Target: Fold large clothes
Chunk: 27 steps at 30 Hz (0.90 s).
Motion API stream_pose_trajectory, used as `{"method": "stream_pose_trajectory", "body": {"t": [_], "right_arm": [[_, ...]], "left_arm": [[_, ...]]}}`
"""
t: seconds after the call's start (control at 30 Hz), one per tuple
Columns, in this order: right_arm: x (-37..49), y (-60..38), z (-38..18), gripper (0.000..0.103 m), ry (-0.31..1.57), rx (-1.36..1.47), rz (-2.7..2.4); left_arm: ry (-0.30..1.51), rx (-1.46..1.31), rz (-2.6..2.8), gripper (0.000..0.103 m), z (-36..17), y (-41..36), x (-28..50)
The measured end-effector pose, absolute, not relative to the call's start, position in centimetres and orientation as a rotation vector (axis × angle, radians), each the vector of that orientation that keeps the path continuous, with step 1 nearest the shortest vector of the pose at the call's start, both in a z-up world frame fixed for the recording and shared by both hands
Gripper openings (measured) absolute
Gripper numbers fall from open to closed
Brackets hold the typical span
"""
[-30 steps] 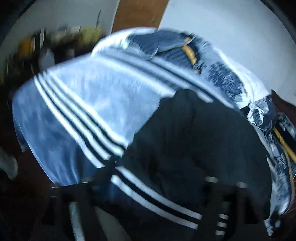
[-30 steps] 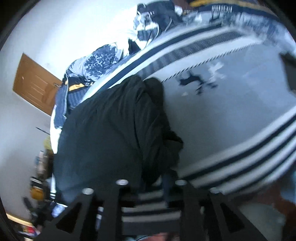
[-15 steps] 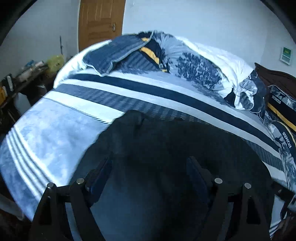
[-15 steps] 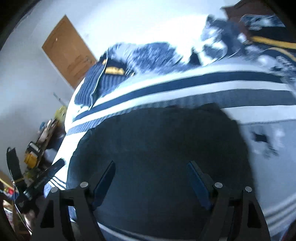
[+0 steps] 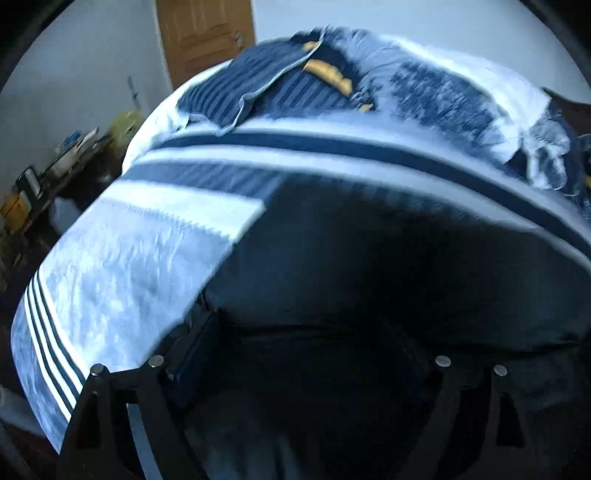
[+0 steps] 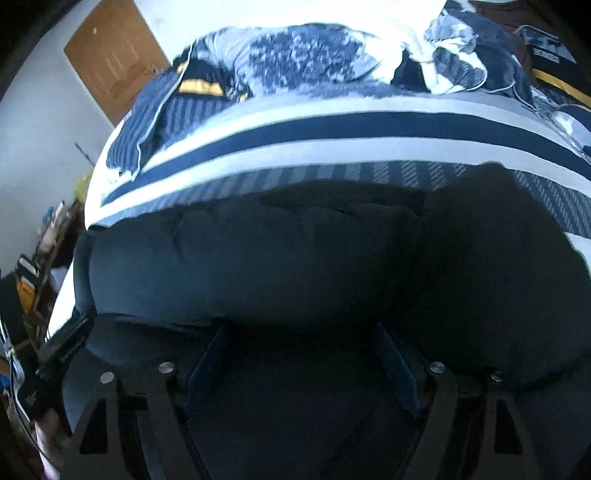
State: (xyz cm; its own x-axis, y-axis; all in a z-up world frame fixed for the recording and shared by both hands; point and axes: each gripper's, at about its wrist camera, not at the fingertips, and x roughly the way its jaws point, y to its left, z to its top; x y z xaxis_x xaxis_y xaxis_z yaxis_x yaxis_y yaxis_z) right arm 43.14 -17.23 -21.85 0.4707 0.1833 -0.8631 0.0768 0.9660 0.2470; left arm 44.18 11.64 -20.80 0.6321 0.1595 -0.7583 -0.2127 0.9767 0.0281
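A large dark garment point(image 5: 369, 258) lies spread on a bed with a blue and white striped blanket point(image 5: 122, 266). My left gripper point(image 5: 306, 350) hovers low over the garment's near part. Its jaws are opening, with dark cloth below and between the fingers point(image 5: 192, 350) but not pinched. In the right wrist view the garment point(image 6: 258, 266) shows a folded layer with a thick near edge and a bulge on the right. My right gripper point(image 6: 303, 354) stands open just before that edge, its blue pads point(image 6: 208, 354) pressing on nothing.
Pillows and crumpled bedding point(image 5: 424, 85) are heaped at the head of the bed. A wooden door point(image 5: 207, 33) stands behind them in a white wall. A cluttered desk point(image 5: 48, 173) sits left of the bed. Bare blanket lies left of the garment.
Both views have rolled from tilted to upright. Both grippers have moved from the blanket's striped edge to over the dark garment, and the right jaws stand wider than a second ago.
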Motion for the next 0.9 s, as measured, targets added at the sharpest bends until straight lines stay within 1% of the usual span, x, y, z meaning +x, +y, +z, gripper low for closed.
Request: {"method": "stream_pose_trajectory", "body": {"t": [0.07, 0.13, 0.2, 0.3, 0.33, 0.37, 0.43, 0.5, 0.57, 0.6, 0.67, 0.73, 0.77, 0.83, 0.87, 0.9], "right_arm": [[42.3, -19.2, -18.5, 0.082, 0.957, 0.337, 0.09], [43.0, -20.4, -17.3, 0.082, 0.93, 0.358, 0.072], [45.5, -20.4, -18.4, 0.082, 0.996, 0.323, 0.086], [48.1, -20.1, -21.7, 0.082, 1.071, 0.177, 0.003], [48.5, -20.6, -22.8, 0.081, 1.1, 0.143, -0.027], [48.6, -21.8, -23.7, 0.08, 1.125, 0.145, -0.066], [48.1, -23.8, -23.8, 0.08, 1.11, 0.16, -0.105], [47.3, -25.8, -24.7, 0.081, 1.11, 0.104, -0.203], [46.7, -28.3, -25.8, 0.081, 1.121, 0.196, -0.228], [46.1, -29.9, -26.8, 0.081, 1.128, 0.284, -0.229], [45.8, -30.4, -27.1, 0.083, 1.126, 0.305, -0.206], [45.5, -30.8, -26.5, 0.083, 1.137, 0.294, -0.217], [43.7, -31.6, -25.6, 0.083, 1.124, 0.295, -0.229], [41.3, -32.2, -22.8, 0.084, 1.024, 0.34, -0.194], [40.1, -32.9, -21.2, 0.084, 0.974, 0.381, -0.157], [39.7, -33.5, -20.6, 0.085, 0.964, 0.403, -0.148]], "left_arm": [[0.767, -0.092, 0.196, 0.088, -18.5, 11.6, 43.8], [0.733, -0.1, 0.186, 0.089, -17.0, 10.6, 45.0], [0.748, -0.031, 0.174, 0.09, -17.1, 8.6, 47.4], [0.822, 0.166, 0.236, 0.09, -20.4, 7.0, 51.0], [0.846, 0.183, 0.257, 0.09, -21.5, 7.4, 51.6], [0.867, 0.158, 0.26, 0.09, -22.6, 8.4, 51.9], [0.879, 0.065, 0.235, 0.092, -23.5, 10.1, 52.0], [0.885, -0.011, 0.232, 0.092, -23.9, 11.4, 52.1], [0.883, -0.051, 0.231, 0.096, -24.3, 11.9, 51.8], [0.893, -0.065, 0.221, 0.096, -24.6, 12.1, 51.8], [0.913, -0.072, 0.209, 0.096, -24.5, 12.2, 51.9], [0.904, -0.034, 0.206, 0.096, -23.2, 12.8, 51.6], [0.876, -0.031, 0.207, 0.096, -22.3, 13.5, 51.3], [0.794, -0.041, 0.194, 0.096, -20.3, 15.3, 49.6], [0.778, -0.036, 0.194, 0.096, -19.7, 16.1, 49.1], [0.786, -0.031, 0.195, 0.096, -19.4, 17.1, 49.1]]}}
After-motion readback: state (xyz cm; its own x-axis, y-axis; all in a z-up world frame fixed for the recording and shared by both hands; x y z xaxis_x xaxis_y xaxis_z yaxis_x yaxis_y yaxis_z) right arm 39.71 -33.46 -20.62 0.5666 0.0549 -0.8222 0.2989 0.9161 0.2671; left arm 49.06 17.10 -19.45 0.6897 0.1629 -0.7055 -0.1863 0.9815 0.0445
